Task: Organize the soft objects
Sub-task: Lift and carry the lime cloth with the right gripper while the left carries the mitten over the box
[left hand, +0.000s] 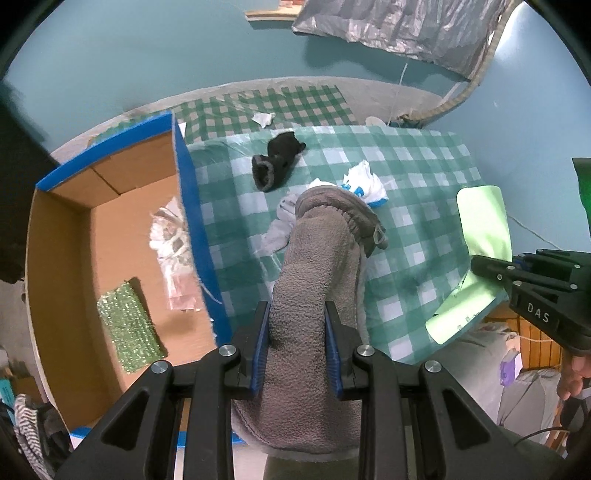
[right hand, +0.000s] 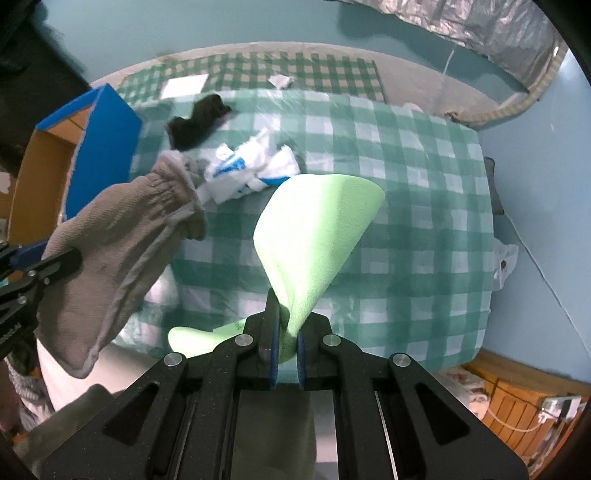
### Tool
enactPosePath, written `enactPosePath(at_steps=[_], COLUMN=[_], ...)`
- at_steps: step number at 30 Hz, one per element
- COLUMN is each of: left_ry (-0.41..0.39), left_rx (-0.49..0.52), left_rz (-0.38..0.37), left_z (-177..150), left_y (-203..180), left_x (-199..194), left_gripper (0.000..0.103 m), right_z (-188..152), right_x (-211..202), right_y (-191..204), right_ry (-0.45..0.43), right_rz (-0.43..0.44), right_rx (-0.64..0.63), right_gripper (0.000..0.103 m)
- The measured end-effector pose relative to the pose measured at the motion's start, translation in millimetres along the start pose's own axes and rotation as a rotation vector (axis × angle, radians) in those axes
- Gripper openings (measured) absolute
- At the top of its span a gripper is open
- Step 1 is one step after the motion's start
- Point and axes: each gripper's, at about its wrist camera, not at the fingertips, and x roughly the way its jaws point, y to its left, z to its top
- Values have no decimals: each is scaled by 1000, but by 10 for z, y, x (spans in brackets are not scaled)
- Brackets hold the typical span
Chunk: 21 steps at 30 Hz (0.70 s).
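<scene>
My left gripper (left hand: 297,317) is shut on a grey fleece mitt (left hand: 317,266) and holds it above the checked cloth, beside the box; the mitt also shows in the right wrist view (right hand: 122,251). My right gripper (right hand: 286,317) is shut on a light green foam sheet (right hand: 314,229), which bends upward; it shows at the right of the left wrist view (left hand: 480,229). On the cloth lie a black sock (left hand: 277,158) and a crumpled white and blue plastic bag (left hand: 364,184).
An open cardboard box with blue edges (left hand: 195,206) stands left of the cloth; inside lie a green glittery sponge (left hand: 129,328) and clear plastic packets (left hand: 173,243). The green checked cloth (left hand: 417,206) covers a round table. A grey foil sheet (left hand: 406,26) hangs behind.
</scene>
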Motion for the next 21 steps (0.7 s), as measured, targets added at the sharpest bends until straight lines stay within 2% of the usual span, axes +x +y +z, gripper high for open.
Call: enactPosePath(at_steps=[11, 21], left_ry=[-74, -129], left_rx=[-43, -137], left_rz=[21, 53], left_z=[30, -25], left_y=[223, 580], left_x=[-437, -723], left_gripper=[27, 27], right_z=[149, 367], right_x=[-305, -552], right_y=[291, 722], right_ry=[-53, -104], right_rz=[38, 76], right_rx=[-62, -159], right_gripper=[6, 6])
